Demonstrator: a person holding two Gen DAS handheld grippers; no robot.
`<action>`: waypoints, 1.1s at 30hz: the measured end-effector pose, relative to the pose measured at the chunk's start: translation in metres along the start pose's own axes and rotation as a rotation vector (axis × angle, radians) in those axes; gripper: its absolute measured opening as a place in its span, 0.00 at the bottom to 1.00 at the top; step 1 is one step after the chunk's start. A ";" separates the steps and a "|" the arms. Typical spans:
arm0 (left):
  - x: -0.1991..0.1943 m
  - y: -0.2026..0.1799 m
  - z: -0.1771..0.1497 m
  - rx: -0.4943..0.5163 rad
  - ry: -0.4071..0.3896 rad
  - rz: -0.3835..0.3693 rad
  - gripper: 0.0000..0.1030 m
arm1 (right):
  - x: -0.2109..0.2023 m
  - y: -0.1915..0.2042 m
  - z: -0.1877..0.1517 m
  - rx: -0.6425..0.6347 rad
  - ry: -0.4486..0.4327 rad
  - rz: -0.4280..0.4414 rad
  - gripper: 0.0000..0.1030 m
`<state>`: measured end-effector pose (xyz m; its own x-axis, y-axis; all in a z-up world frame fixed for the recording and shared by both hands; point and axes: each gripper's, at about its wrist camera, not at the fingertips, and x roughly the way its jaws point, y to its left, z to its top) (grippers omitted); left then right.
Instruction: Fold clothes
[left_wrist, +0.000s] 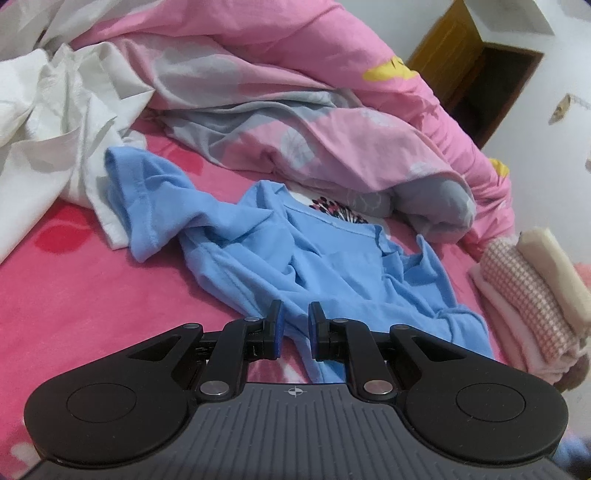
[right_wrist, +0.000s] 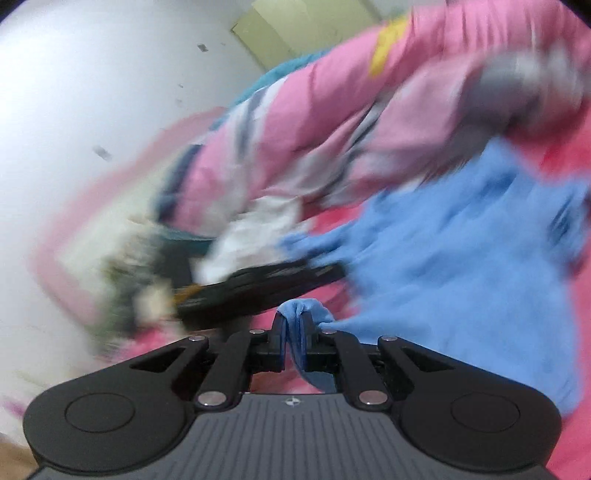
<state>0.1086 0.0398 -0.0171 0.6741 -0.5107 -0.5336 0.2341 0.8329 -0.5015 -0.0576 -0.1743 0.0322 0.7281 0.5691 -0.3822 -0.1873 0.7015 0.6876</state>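
**Blue shirt on the bed, one edge pinched**

The blue shirt (left_wrist: 332, 266) lies crumpled and unfolded on the pink bed (left_wrist: 92, 295), between a white garment (left_wrist: 66, 140) and a stack of folded clothes (left_wrist: 528, 291). The left gripper (left_wrist: 294, 328) hovers over its near edge, jaws apart and empty. The right gripper (right_wrist: 294, 343) is clamped on a bunched fold of the shirt; that view is heavily blurred. Risk: a small pinch may slip, or the pull may drag the shirt into the quilt (left_wrist: 314, 92).
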 end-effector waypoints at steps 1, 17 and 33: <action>-0.002 0.002 0.000 -0.007 -0.003 0.003 0.12 | 0.001 -0.003 -0.002 0.045 0.015 0.034 0.07; -0.090 0.009 -0.042 -0.069 0.216 -0.083 0.35 | 0.015 0.029 -0.080 -0.233 0.244 -0.089 0.07; -0.097 -0.021 -0.094 0.002 0.247 -0.132 0.35 | -0.054 0.001 -0.085 -0.115 0.106 -0.097 0.25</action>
<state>-0.0274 0.0521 -0.0189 0.4466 -0.6509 -0.6139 0.3098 0.7562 -0.5764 -0.1531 -0.1685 0.0010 0.6739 0.5340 -0.5107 -0.1978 0.7963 0.5716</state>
